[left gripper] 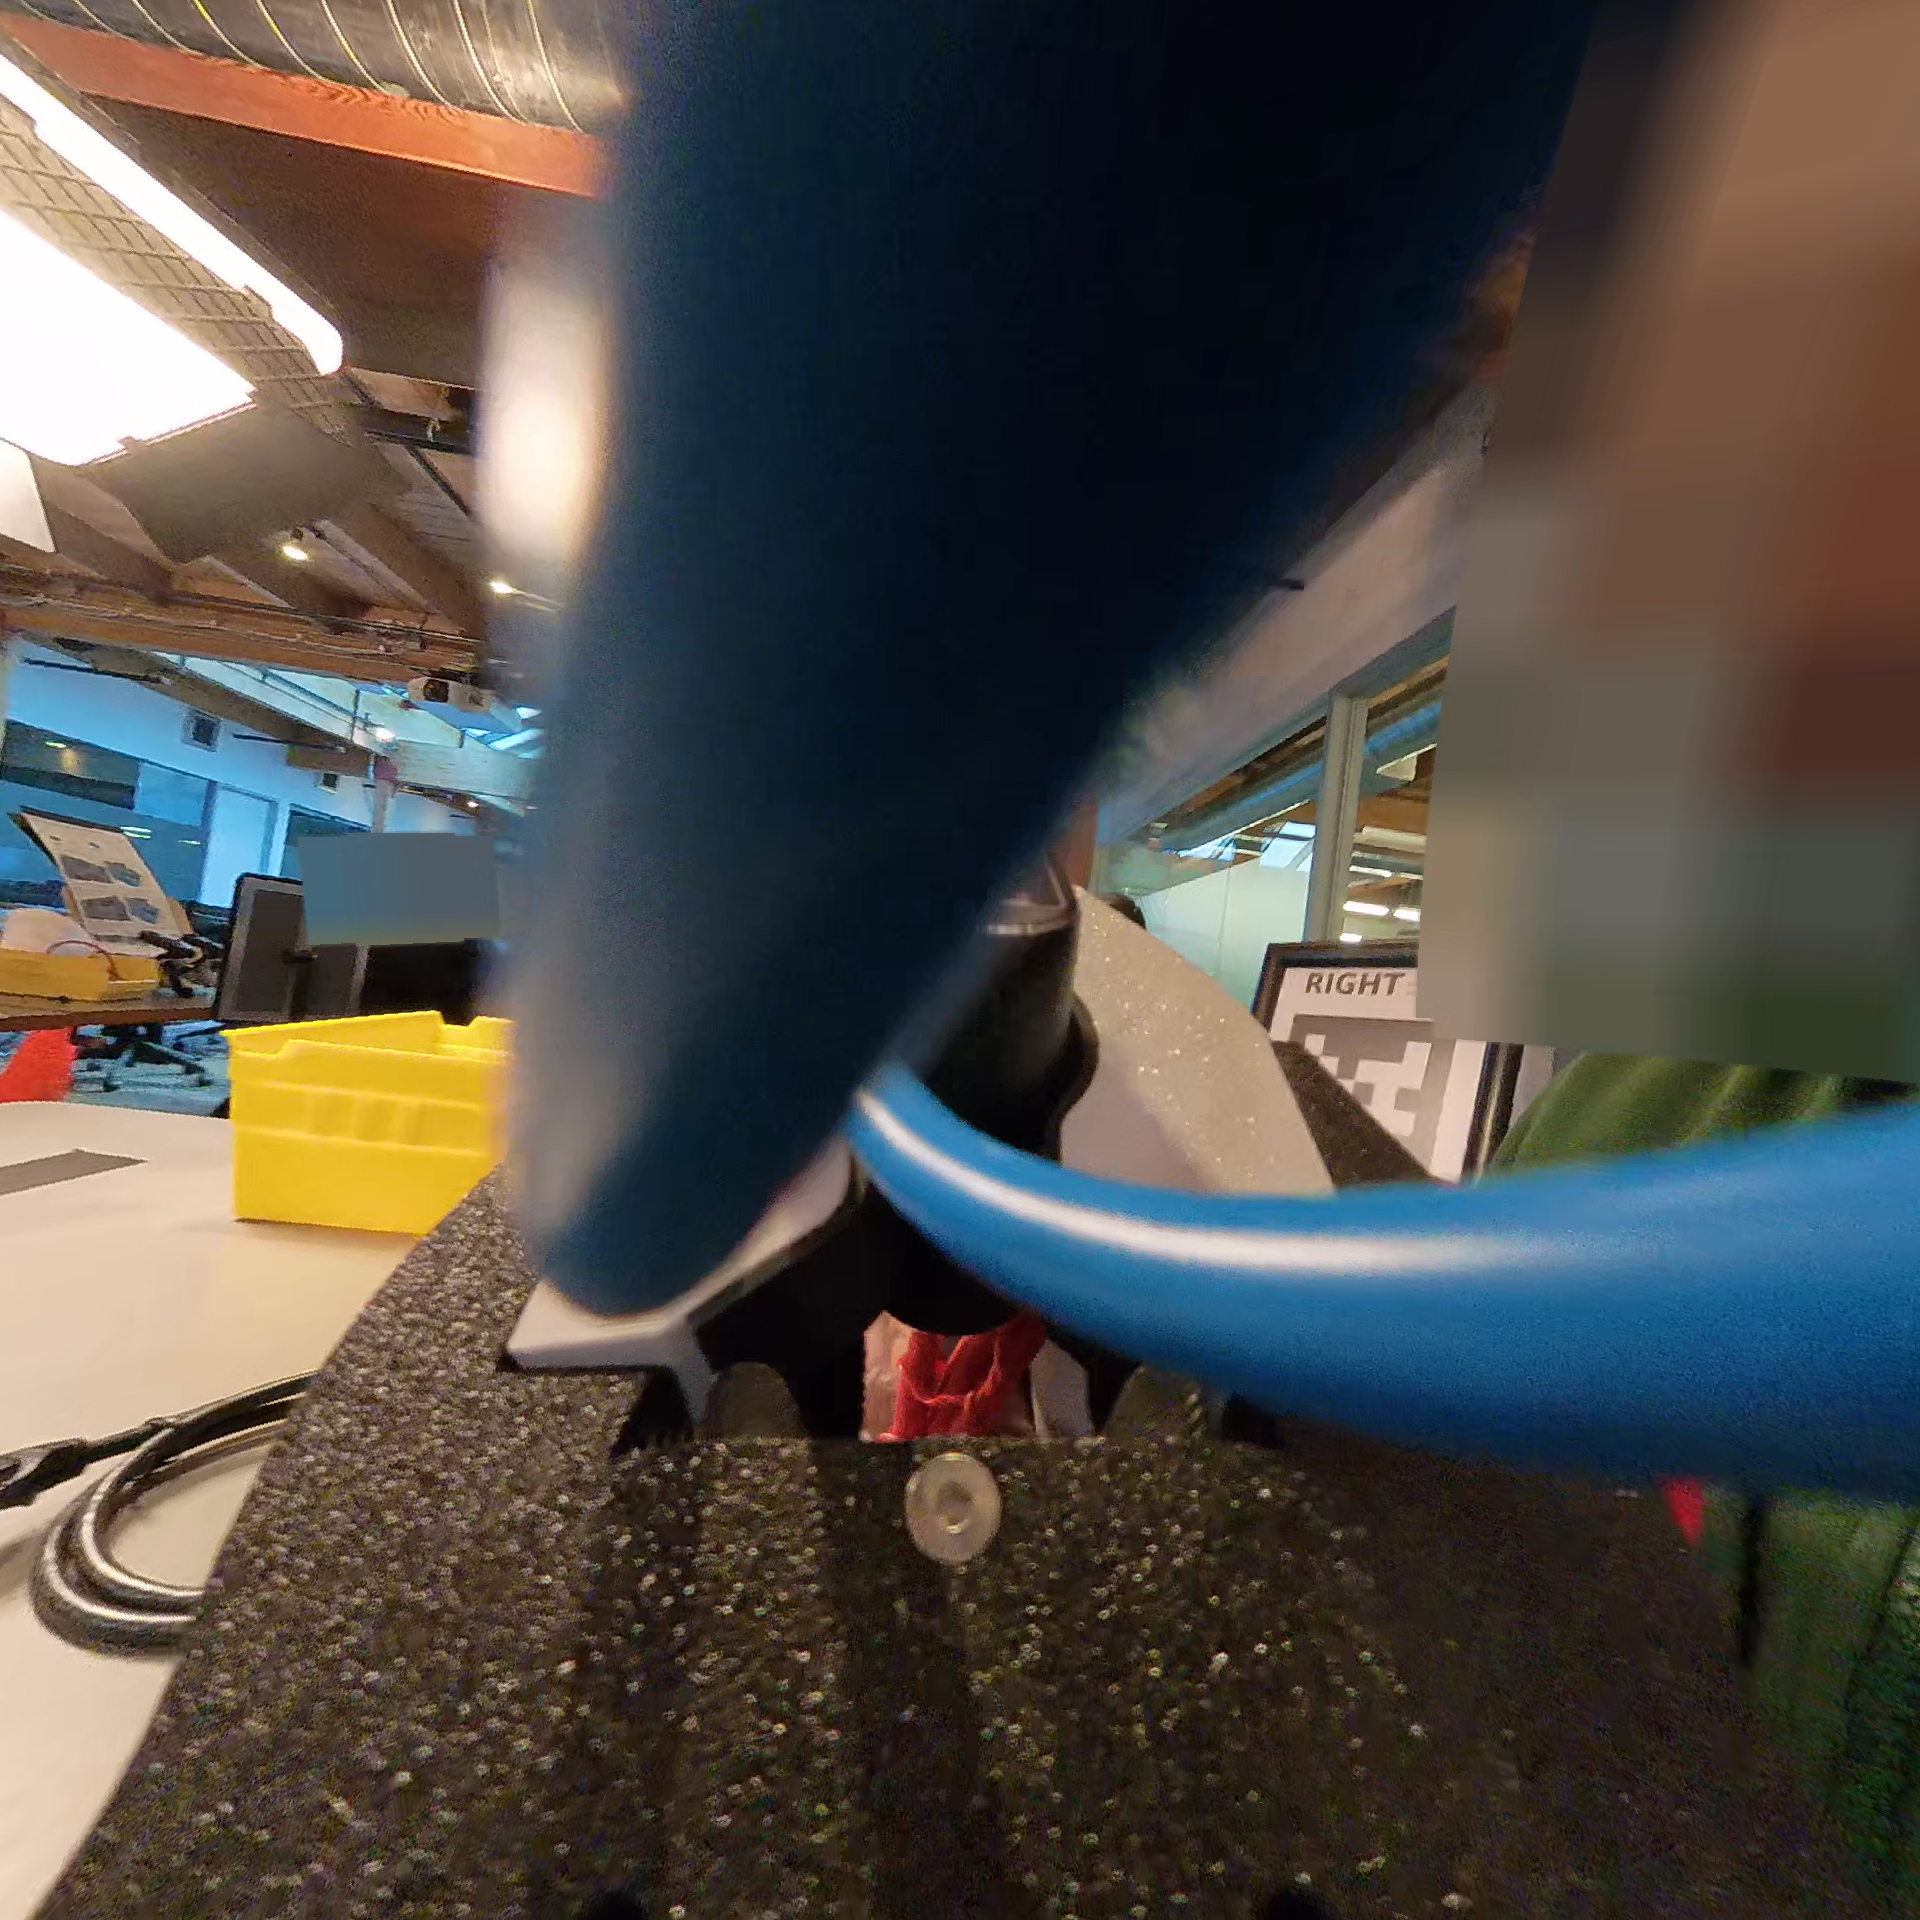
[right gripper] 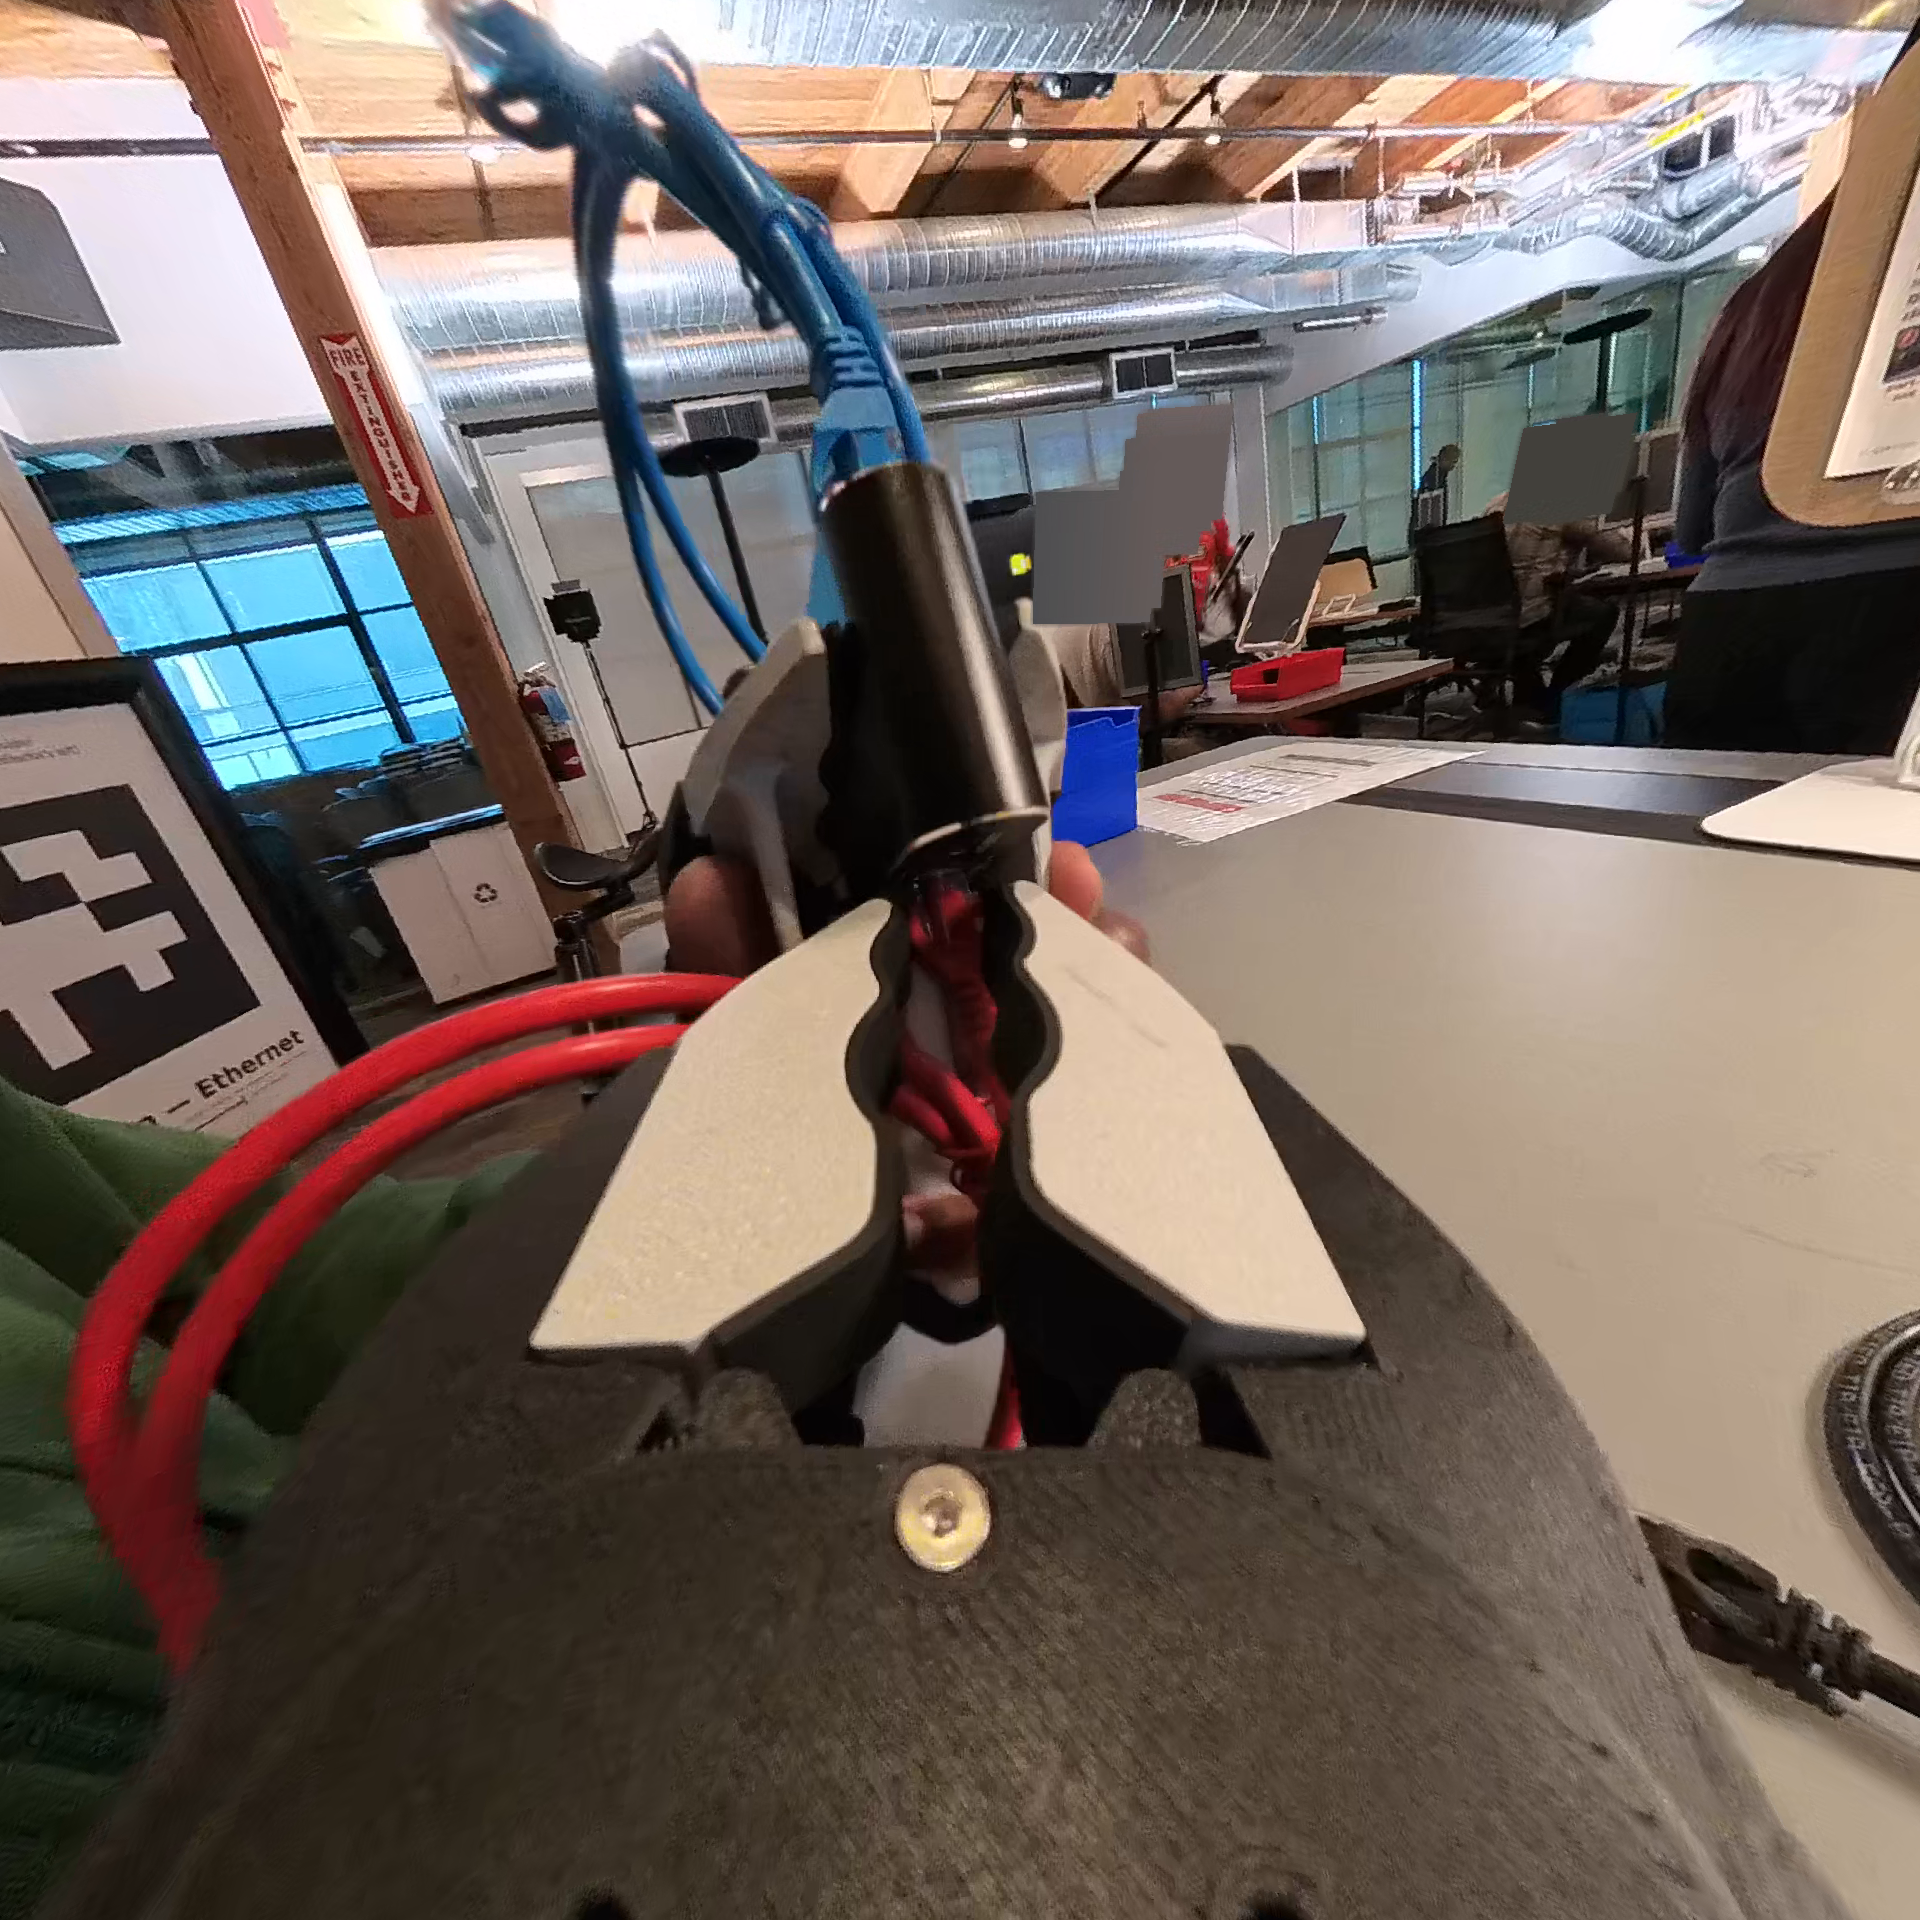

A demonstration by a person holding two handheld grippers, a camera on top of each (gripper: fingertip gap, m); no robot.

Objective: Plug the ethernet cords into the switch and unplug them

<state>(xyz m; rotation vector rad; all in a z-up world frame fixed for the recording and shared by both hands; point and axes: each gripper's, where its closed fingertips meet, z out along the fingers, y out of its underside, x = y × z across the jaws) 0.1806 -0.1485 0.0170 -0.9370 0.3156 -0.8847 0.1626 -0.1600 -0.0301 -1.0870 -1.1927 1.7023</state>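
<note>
A black cylinder [right gripper: 935,644] is clamped between the grey fingers of my left gripper [right gripper: 914,707], held in the air. A blue ethernet cord [right gripper: 665,364] leaves its far end and loops upward. My right gripper [right gripper: 956,914] is shut on the plug end of a red ethernet cord [right gripper: 312,1122], which meets the cylinder's near end; I cannot tell how deep it sits. In the left wrist view my left gripper [left gripper: 935,1195] holds the black cylinder [left gripper: 1008,1029], blurred blue cord [left gripper: 1455,1278] crosses close to the lens, and the red cord [left gripper: 966,1371] shows below.
The grey table [right gripper: 1455,1039] lies to the right with a black cable [right gripper: 1766,1652], a white pad [right gripper: 1829,810] and a blue bin [right gripper: 1096,769]. A yellow bin [left gripper: 364,1122] and a coiled black cable [left gripper: 104,1538] are on it. A framed marker sign [right gripper: 104,914] and a green sleeve [right gripper: 62,1351] are on the left.
</note>
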